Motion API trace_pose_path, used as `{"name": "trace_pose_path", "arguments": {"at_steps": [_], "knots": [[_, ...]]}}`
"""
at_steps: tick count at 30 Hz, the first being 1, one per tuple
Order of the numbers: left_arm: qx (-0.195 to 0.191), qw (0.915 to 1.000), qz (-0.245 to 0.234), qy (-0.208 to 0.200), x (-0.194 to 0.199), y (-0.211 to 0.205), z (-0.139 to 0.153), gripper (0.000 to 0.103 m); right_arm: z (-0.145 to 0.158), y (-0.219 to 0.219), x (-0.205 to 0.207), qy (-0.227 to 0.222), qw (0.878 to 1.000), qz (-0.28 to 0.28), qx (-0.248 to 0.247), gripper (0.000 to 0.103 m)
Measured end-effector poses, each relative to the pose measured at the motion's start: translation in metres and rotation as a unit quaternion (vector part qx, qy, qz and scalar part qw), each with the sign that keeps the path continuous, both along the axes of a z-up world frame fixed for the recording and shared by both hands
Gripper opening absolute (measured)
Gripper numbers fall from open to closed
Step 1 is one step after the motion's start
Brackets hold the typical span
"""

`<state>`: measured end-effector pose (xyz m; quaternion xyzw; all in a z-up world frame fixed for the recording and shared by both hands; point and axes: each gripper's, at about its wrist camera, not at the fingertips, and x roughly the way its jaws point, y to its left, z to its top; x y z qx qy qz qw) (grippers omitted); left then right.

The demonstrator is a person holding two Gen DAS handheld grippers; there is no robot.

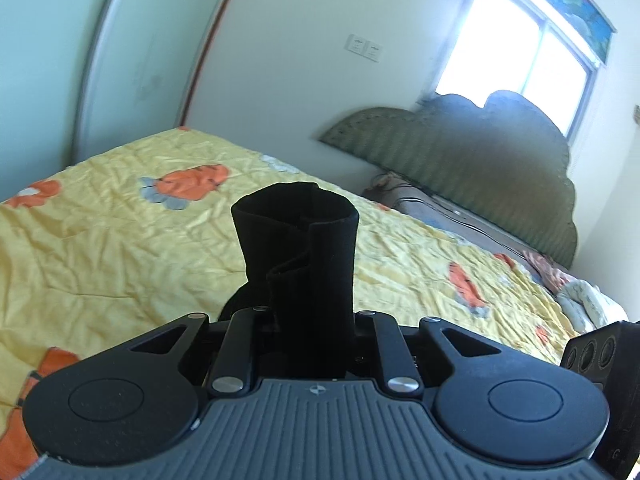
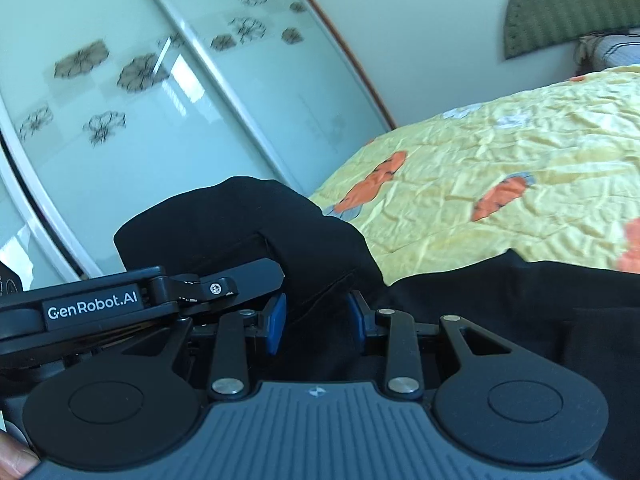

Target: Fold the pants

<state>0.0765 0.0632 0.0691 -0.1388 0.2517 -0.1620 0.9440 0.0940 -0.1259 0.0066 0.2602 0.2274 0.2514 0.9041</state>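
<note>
Above yellow bedspread (image 1: pixel 100 240), both tongs (image 1: pixel 308 320) (image 2: pixel 316 320) clamp black pants (image 1: pixel 296 240).

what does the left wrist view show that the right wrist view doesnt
Only the left wrist view shows the window, wall switches and pillows. Only the right wrist view shows the flower-patterned wardrobe doors, blue pads and the left gripper. Both share the black pants pinched in the jaws, above the yellow bedspread.

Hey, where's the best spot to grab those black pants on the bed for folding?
Grip the black pants at a doubled-over edge, coming in level from the bedside: the cloth bunches thick there. Both the left gripper and right gripper already pinch such bunches above the yellow quilt.
</note>
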Motion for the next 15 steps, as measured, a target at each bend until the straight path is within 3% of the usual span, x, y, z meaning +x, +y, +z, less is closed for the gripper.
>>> {"name": "trace_pose_path", "arguments": {"at_steps": [15], "knots": [[0.02, 0.9961, -0.083, -0.023, -0.022, -0.096, -0.003, 0.019, -0.023, -0.089, -0.046, 0.002, 0.994, -0.09, 0.064, 0.033]]}}
